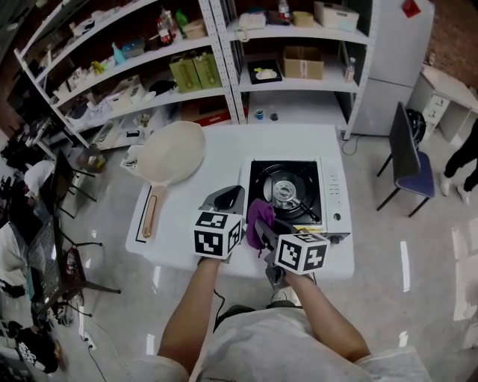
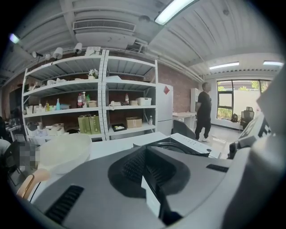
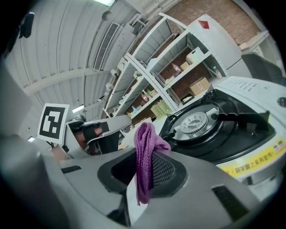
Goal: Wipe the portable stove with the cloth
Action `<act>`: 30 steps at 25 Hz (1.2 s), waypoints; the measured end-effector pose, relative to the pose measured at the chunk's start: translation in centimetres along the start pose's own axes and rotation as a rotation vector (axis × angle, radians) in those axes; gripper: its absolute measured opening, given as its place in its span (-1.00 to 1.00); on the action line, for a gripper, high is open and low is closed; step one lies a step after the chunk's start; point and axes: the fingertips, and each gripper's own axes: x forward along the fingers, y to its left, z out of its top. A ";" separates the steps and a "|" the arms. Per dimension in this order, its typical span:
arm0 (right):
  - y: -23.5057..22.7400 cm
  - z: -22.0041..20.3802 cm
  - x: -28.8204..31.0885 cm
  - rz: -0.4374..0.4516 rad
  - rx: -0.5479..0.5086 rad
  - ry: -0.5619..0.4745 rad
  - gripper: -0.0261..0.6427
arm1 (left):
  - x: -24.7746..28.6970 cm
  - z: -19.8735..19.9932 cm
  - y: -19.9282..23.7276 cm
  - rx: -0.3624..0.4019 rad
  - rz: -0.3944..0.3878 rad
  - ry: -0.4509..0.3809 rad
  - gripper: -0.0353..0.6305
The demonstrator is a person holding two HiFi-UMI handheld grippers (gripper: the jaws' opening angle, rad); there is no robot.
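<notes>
Though the yellow label (image 3: 257,154) on the portable stove (image 1: 295,192) can't be read, right hand-held gripper (image 3: 143,165) pinches the purple cloth (image 3: 144,134) at the stove's 8 o'clock corner; left hand-held gripper (image 2: 147,161), jaws together and empty, at its 9 o'clock.

Nothing really readable here. The portable stove (image 3: 210,129) has a yellow sticker (image 3: 258,158) on its front edge, but the dark characters are too blurry. The white cabinet (image 1: 396,52) wears a red diamond sign (image 1: 410,7) with no legible print. The left marker cube (image 1: 217,234) and right marker cube (image 1: 302,254) show just black-and-white square codes.
</notes>
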 end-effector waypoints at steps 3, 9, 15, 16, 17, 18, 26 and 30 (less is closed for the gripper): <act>-0.2 0.0 -0.1 -0.025 -0.009 -0.009 -0.73 | 0.4 0.4 0.0 0.009 -0.028 -0.009 -0.88; -0.9 0.3 -0.5 -0.078 -0.003 -0.037 -0.73 | 1.0 1.1 -1.0 0.039 -0.106 -0.011 -0.88; -1.8 0.6 -1.4 -0.141 0.005 -0.067 -0.73 | 1.1 1.2 -1.3 0.058 -0.162 -0.011 -0.88; -2.0 0.7 -1.6 -0.153 0.009 -0.073 -0.73 | 1.1 1.2 -1.5 0.059 -0.172 -0.011 -0.88; -2.3 0.8 -1.9 -0.164 0.014 -0.080 -0.73 | 1.3 1.2 -1.8 0.061 -0.183 -0.012 -0.88; -2.7 0.8 -2.2 -0.176 0.020 -0.087 -0.73 | 1.4 1.2 -2.1 0.065 -0.196 -0.012 -0.88; -4.7 1.4 -4.9 -0.264 0.061 -0.149 -0.73 | 2.1 1.2 -4.4 0.087 -0.275 -0.013 -0.88; -5.5 1.9 -6.4 -0.298 0.080 -0.179 -0.73 | 2.3 1.4 -5.3 0.089 -0.302 -0.015 -0.88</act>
